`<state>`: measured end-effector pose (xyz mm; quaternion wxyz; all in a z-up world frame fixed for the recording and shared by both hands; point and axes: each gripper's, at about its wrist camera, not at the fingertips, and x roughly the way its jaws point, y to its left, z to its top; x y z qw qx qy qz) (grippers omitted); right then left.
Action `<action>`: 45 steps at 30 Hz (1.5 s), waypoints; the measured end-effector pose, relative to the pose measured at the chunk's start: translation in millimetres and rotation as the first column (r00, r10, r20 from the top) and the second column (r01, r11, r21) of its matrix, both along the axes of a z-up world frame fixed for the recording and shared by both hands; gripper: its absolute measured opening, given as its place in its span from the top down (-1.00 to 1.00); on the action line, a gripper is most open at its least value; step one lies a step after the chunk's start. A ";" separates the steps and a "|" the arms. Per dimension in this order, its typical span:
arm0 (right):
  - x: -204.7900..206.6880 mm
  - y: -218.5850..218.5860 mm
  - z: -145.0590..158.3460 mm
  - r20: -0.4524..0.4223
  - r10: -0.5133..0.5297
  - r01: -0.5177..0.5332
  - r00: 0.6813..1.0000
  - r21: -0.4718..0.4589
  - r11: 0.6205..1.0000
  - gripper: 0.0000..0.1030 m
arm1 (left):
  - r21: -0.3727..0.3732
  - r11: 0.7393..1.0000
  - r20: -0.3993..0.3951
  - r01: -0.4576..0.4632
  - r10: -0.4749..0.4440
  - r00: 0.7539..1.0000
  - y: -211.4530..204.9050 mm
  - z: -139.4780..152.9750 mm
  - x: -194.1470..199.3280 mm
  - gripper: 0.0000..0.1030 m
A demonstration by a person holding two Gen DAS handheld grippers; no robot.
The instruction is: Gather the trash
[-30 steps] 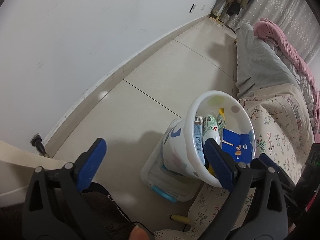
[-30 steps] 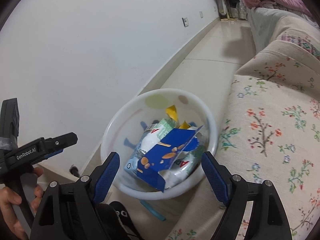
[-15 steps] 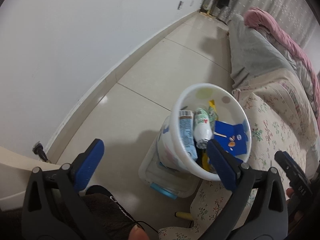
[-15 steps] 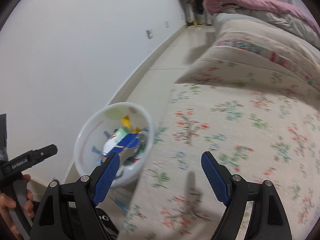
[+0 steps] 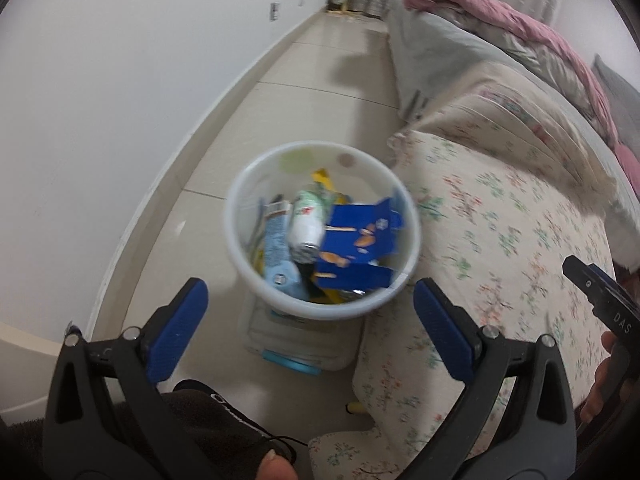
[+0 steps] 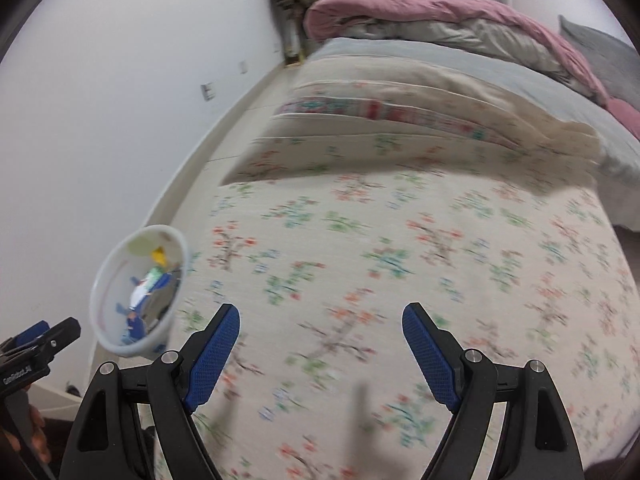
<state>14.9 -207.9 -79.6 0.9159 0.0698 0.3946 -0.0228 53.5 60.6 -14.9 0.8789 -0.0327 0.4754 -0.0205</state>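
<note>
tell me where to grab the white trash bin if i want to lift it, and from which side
Grip the white trash bin by its thin rim, from above on the floor side, one pad inside, one outside. The body flares too wide to span, the bed crowds the other side, and the trash sits below the rim there.

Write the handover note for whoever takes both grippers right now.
Left gripper: open, empty, over the floor just in front of the white bin.
Right gripper: open, empty, above the floral bedspread.
Bin: on the floor against the bed's edge, on top of a clear plastic box. Inside it are a blue snack packet, a plastic bottle, a pale blue wrapper and yellow scraps.
Done: that trash is in the bin.
Left: no loose trash shows on the visible bedspread; a small yellow thing lies on the floor by the bed, too unclear to name. Check it and the rest of the room.
</note>
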 end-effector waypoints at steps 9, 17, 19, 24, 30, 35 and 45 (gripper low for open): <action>-38.2 -30.4 12.2 0.034 -0.104 0.105 0.994 -0.031 0.994 -0.65 | 0.017 0.994 0.028 0.108 -0.108 0.994 -48.3 11.2 -20.0 -0.98; -73.0 -36.5 14.8 0.081 -0.163 0.169 0.983 -0.074 0.983 -0.65 | 0.042 0.995 0.043 0.089 -0.090 0.995 -60.8 9.6 -36.6 -0.98; -78.1 -36.0 14.3 0.088 -0.166 0.173 0.982 -0.087 0.981 -0.65 | 0.044 0.995 0.049 0.084 -0.086 0.995 -63.0 9.0 -41.0 -0.98; -79.5 -31.7 13.9 0.101 -0.165 0.174 0.981 -0.093 0.980 -0.65 | 0.039 0.997 0.085 0.065 -0.068 0.994 -65.8 13.8 -47.5 -0.98; -77.6 -28.2 13.9 0.110 -0.160 0.171 0.981 -0.105 0.980 -0.65 | 0.040 0.997 0.090 0.061 -0.064 0.994 -67.5 14.2 -45.6 -0.98; -75.3 -27.7 12.1 0.105 -0.159 0.170 0.982 -0.104 0.980 -0.65 | 0.034 0.997 0.093 0.063 -0.066 0.994 -69.4 14.2 -46.6 -0.98; -74.8 -26.6 10.3 0.101 -0.154 0.164 0.983 -0.103 0.981 -0.65 | 0.029 0.997 0.101 0.068 -0.071 0.992 -70.8 16.4 -48.8 -0.98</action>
